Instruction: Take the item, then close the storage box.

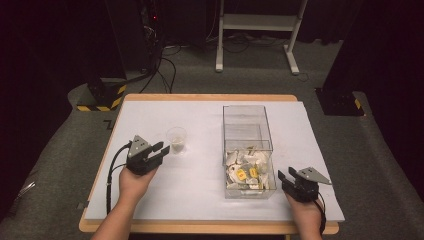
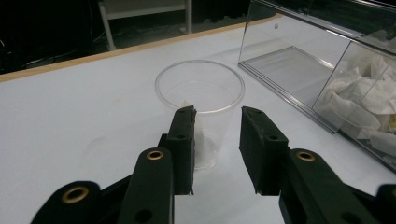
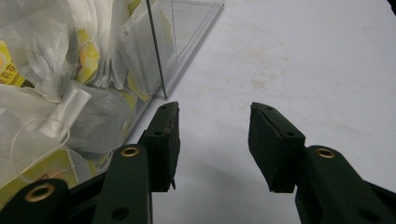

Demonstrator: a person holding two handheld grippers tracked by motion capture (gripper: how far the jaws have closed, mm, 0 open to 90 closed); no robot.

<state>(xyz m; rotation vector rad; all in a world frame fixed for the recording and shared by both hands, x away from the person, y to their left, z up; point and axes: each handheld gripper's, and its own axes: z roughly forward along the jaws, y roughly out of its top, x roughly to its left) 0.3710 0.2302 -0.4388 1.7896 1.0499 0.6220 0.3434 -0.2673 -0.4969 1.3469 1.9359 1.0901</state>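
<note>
A clear plastic cup [image 1: 176, 139] [image 2: 201, 107] stands upright on the white table, with a pale tea bag inside it. My left gripper [image 1: 161, 149] [image 2: 217, 140] is just short of the cup, on its near left side, jaws open with nothing between them. A clear two-part box [image 1: 247, 150] [image 2: 322, 60] holds tea bags [image 1: 247, 170] [image 3: 56, 70] in its near compartment; the far compartment looks bare. My right gripper [image 1: 284, 179] [image 3: 212, 140] rests on the table at the box's near right corner, open and holding nothing.
The white tabletop [image 1: 200, 115] has a wooden edge. Beyond it lie grey floor, cables, a white metal stand [image 1: 257, 30] and black bases with yellow stripes [image 1: 102, 95].
</note>
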